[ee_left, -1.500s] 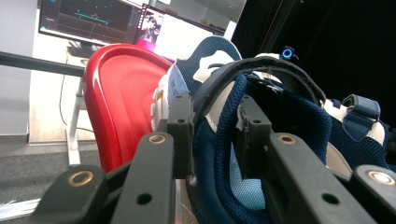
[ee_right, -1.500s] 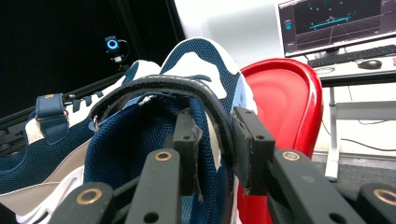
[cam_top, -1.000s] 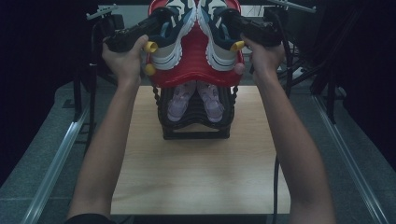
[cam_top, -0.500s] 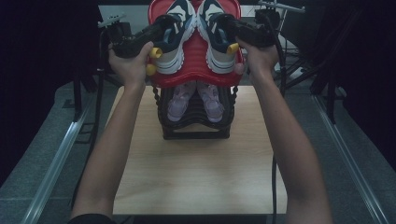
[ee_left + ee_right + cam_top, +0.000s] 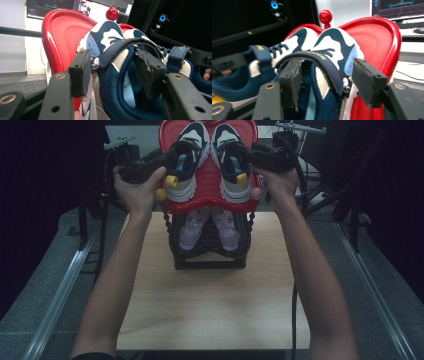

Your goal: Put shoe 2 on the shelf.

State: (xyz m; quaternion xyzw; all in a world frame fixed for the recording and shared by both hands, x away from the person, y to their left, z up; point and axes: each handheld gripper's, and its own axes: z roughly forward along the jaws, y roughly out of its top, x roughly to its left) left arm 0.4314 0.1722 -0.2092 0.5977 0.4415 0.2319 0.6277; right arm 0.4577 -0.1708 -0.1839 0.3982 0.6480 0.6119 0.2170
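Note:
A pair of navy and white sneakers lies on a red tray (image 5: 210, 204) that tops a black shoe rack (image 5: 210, 257). My left gripper (image 5: 175, 157) reaches the left sneaker (image 5: 189, 167) from the left. In the left gripper view my left gripper (image 5: 113, 72) has just been opening, and the sneaker's collar (image 5: 117, 75) stands between the pads with gaps. My right gripper (image 5: 241, 154) comes at the right sneaker (image 5: 231, 167) from the right. Seen in its own view, the right gripper (image 5: 329, 80) has also just been opening around that sneaker's strapped collar (image 5: 322, 65).
A pale pink pair of shoes (image 5: 207, 227) sits on the rack's lower tier. The rack stands at the far end of a wooden table (image 5: 210, 310). A red ball knob (image 5: 325, 17) tops the tray. Metal rails (image 5: 65, 285) run along both sides, with dark stands and cables behind.
Both grippers' jaws have spread apart around the sneakers' collars. The hands, the sneakers and the tray stay about where they were.

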